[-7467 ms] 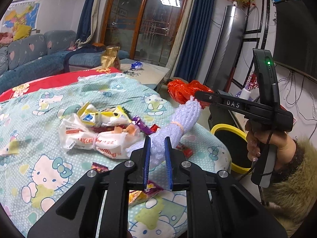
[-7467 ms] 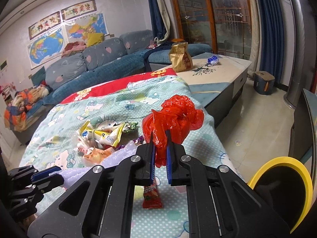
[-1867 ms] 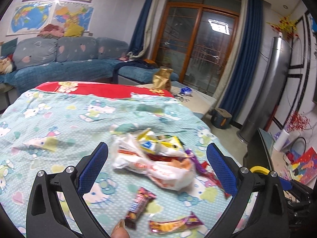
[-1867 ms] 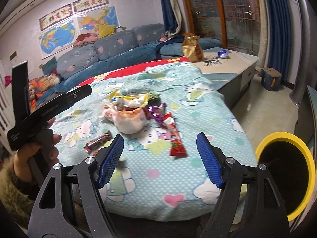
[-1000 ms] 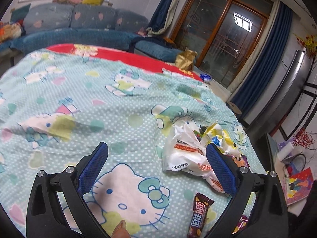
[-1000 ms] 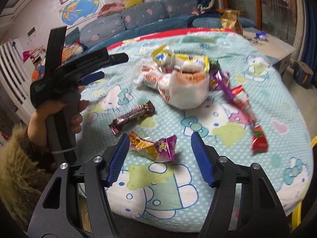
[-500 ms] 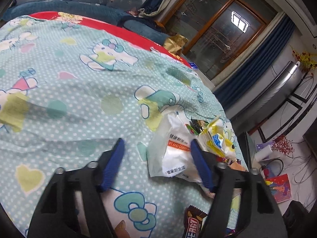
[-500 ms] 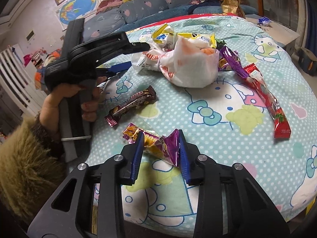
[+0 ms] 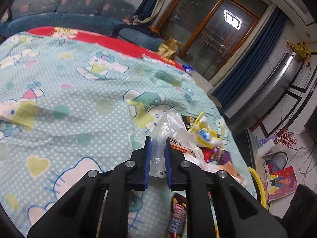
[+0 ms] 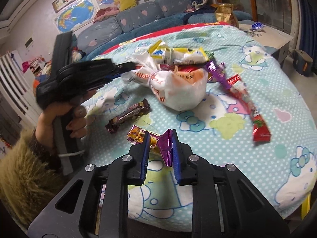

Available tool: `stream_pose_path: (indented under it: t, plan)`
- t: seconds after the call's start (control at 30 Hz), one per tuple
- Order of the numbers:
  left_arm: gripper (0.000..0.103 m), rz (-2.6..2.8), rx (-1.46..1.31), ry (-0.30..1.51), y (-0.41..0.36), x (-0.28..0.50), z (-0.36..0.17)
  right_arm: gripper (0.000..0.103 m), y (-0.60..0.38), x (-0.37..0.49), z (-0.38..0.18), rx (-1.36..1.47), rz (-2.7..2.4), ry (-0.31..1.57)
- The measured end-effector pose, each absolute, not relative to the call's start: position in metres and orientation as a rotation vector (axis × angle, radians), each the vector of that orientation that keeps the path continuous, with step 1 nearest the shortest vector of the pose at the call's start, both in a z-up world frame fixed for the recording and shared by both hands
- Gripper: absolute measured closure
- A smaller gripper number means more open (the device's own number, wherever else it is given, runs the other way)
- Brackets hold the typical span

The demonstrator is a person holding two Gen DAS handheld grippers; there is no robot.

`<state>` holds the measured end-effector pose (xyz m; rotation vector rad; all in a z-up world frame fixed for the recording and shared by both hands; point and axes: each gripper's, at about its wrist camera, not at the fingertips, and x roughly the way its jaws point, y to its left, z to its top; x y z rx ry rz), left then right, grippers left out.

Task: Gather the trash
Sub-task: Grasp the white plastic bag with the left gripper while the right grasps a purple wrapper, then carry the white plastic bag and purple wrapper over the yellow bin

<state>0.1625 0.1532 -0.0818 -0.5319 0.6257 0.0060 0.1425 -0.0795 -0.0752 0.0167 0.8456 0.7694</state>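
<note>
Nearby, right gripper (image 10: 160,154) just narrowed onto purple-gold candy wrapper (image 10: 156,139), lower centre, near bedspread edge (image 10: 227,216). Beyond, left gripper (image 9: 158,158) just closed, pinching white plastic bag (image 9: 168,136), centre; chocolate bar (image 9: 177,216) partly hidden below.

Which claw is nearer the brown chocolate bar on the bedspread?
Right. The right claw grips a purple wrapper just below the brown chocolate bar; the left claw pinches the white bag beyond it.

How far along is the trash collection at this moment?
Midway. In hand: the left tool has just closed on the white plastic bag, the right tool on the purple-gold wrapper. Left on the blanket: brown bar, red stick packet, yellow packet. Nothing visibly binned now.
</note>
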Motion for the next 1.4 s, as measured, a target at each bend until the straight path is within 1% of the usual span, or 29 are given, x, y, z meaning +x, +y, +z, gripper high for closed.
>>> stream_pose_path:
  t: [0.7,1.1,1.4]
  plan:
    - [0.092,0.015,-0.37,0.453,0.115,0.101,-0.001,0.09,-0.135,0.15,-0.026,0.085,0.684,0.696]
    - [0.093,-0.03,-0.302,0.411,0.083,0.089,0.023,0.09,-0.166,0.155,-0.007,0.111,0.595,0.64]
    - [0.095,-0.042,-0.227,0.439,0.06,0.09,0.025,0.091,-0.184,0.159,-0.006,0.111,0.54,0.621]
